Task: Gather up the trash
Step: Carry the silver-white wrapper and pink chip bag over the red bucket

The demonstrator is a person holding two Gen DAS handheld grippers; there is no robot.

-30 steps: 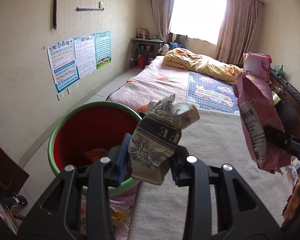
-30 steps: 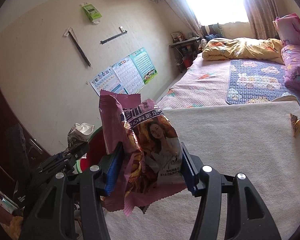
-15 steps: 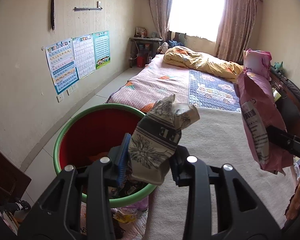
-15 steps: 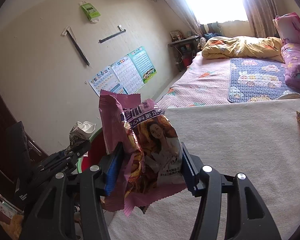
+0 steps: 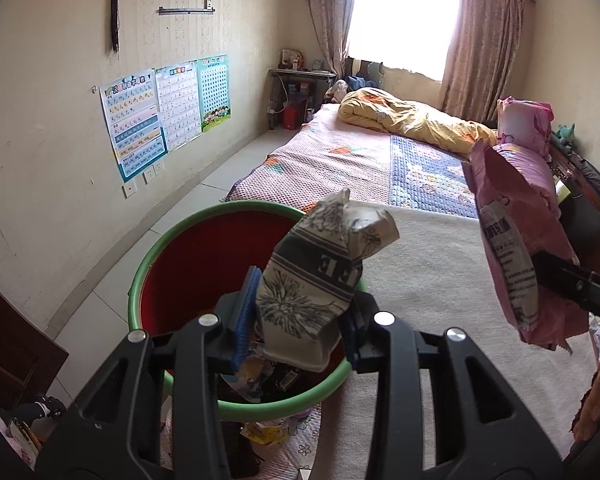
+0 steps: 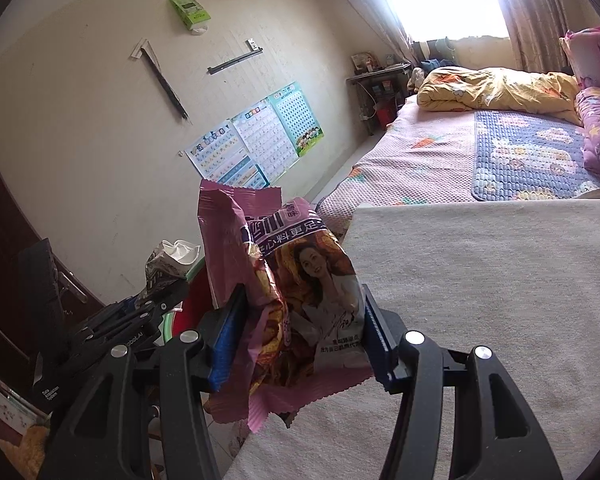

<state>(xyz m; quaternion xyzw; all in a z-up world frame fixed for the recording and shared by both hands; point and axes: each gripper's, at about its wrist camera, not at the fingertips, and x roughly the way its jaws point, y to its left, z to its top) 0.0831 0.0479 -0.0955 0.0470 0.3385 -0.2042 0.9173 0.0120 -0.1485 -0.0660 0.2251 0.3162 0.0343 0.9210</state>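
Note:
My left gripper [image 5: 298, 322] is shut on a crumpled paper cup [image 5: 320, 276] with a dark leaf print, held above the near part of a red trash bin [image 5: 188, 264] with a green rim. The bin holds several wrappers at its bottom. My right gripper [image 6: 298, 338] is shut on a pink snack bag [image 6: 296, 292] printed with a portrait, over the edge of the beige blanket [image 6: 480, 300]. In the left wrist view that pink snack bag [image 5: 516, 240] hangs at the right. In the right wrist view the paper cup [image 6: 172, 258] and bin rim [image 6: 176, 322] show at the left.
A bed with a pink patterned cover [image 5: 332, 160], a yellow quilt [image 5: 412, 120] and pink pillows [image 5: 526, 122] stretches toward the window. Posters [image 5: 164, 108] hang on the left wall. Loose wrappers [image 5: 264, 434] lie on the floor below the bin. A dark wooden door [image 5: 12, 348] stands at the left.
Both grippers have moved toward the bin with their loads. The bin now sits closer and more centred under the cup, and its contents show. Neither grip has altered.

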